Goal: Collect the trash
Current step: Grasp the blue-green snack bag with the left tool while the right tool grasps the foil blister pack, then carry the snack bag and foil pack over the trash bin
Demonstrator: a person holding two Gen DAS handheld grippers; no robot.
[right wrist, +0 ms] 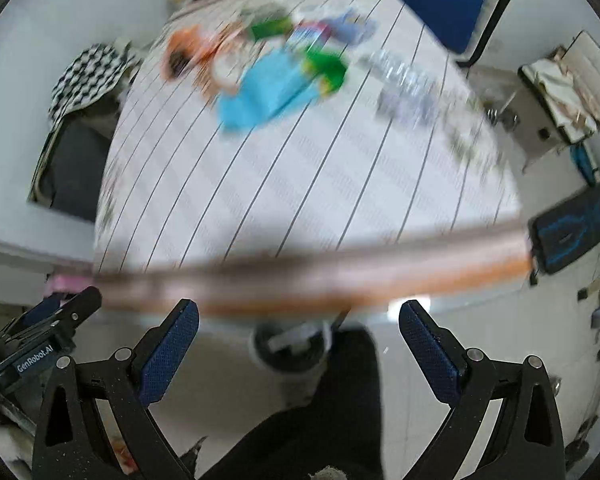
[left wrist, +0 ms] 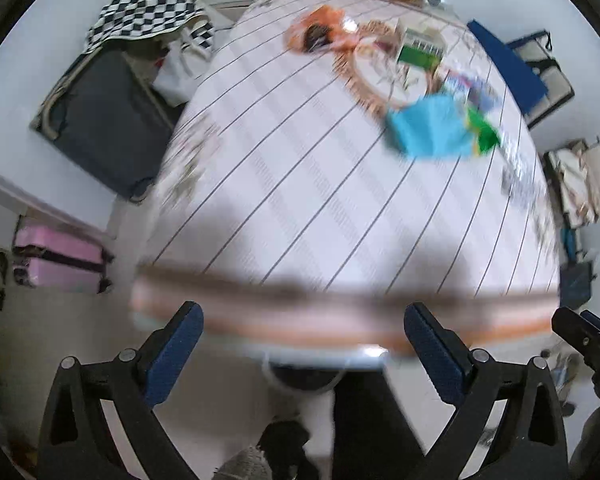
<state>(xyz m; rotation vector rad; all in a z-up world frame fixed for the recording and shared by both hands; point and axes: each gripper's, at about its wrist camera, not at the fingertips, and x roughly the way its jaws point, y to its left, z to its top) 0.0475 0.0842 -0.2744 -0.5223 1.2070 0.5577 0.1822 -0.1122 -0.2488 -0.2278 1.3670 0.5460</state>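
Note:
Both views are motion-blurred. Trash lies at the far end of the striped tablecloth [left wrist: 300, 184]: a light blue wrapper [left wrist: 428, 128], an orange wrapper [left wrist: 320, 32], a green and white carton [left wrist: 418, 46] and a green wrapper [left wrist: 486, 134]. The blue wrapper [right wrist: 268, 88] and a clear crinkled bottle [right wrist: 408, 84] show in the right wrist view. My left gripper [left wrist: 302, 354] is open and empty, held before the table's near edge. My right gripper [right wrist: 298, 352] is open and empty, also short of the near edge.
A white bin [right wrist: 288, 348] stands on the floor under the table's near edge. A chair with a checkered cloth [left wrist: 148, 12] is at the left, a blue-cushioned chair [right wrist: 432, 4] at the right. A pink suitcase [left wrist: 56, 258] stands at the left.

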